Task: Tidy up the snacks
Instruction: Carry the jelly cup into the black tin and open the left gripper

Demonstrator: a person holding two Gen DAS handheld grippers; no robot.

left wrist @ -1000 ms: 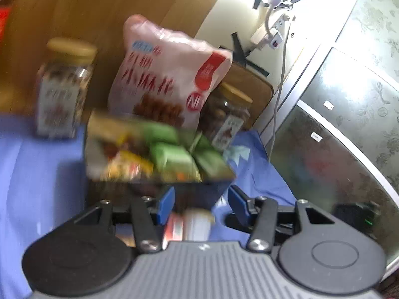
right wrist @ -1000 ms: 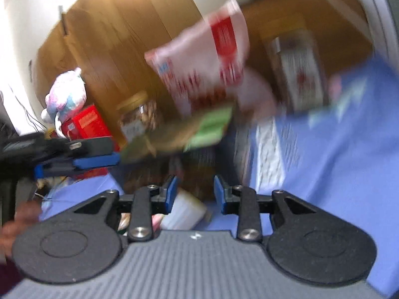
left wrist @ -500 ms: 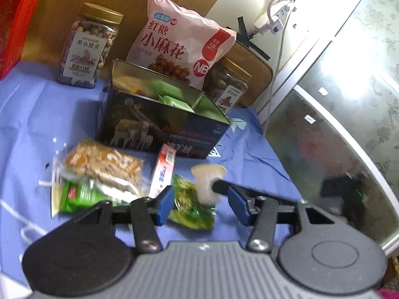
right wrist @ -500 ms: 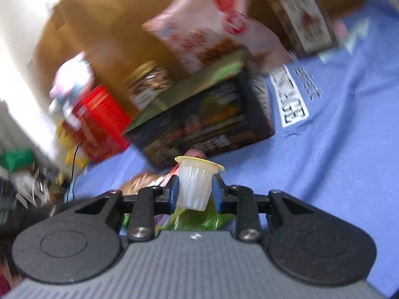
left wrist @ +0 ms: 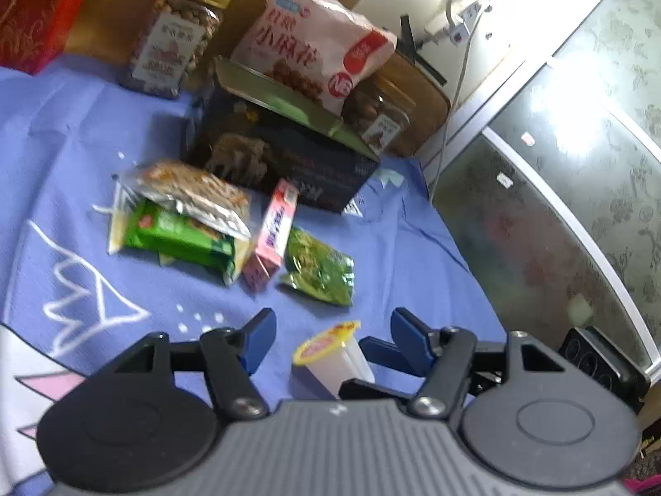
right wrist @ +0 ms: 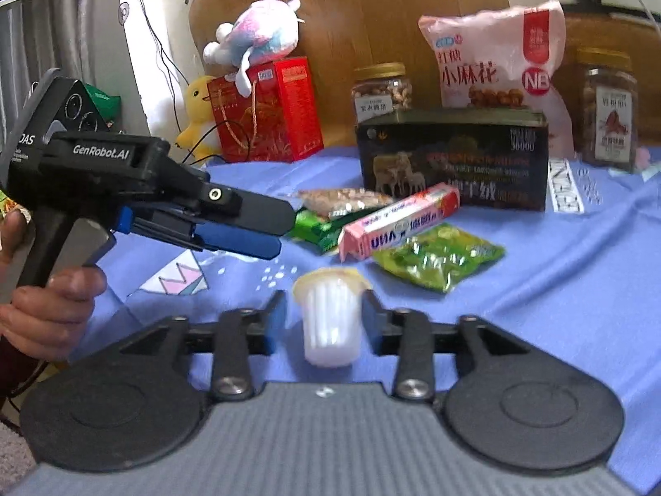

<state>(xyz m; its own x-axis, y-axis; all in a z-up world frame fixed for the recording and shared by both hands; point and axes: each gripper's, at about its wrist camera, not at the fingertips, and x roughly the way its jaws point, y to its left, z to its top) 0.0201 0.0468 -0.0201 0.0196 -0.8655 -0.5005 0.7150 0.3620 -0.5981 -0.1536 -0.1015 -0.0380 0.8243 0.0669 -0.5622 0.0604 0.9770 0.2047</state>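
- Your right gripper (right wrist: 324, 322) sits low over the blue cloth (right wrist: 557, 289), fingers spread on either side of the jelly cup (right wrist: 330, 322) (a gap shows on each side, so nothing is gripped).
- Your left gripper (left wrist: 332, 332) hovers above that cup, jaws wide apart and empty.
- The cup lies in front of the dark tin (right wrist: 454, 157), nearer you than the green packet (right wrist: 442, 254).
- The tin's contents are hidden.

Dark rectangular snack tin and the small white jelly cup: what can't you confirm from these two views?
- Dark rectangular tin: contents hidden in the right wrist view by its front wall; in the left wrist view by blur and its raised green lid.
- Small white jelly cup: contact with the right gripper is unclear; blurred, gaps visible.
- Right-hand nut jar: partly behind the pink snack bag.
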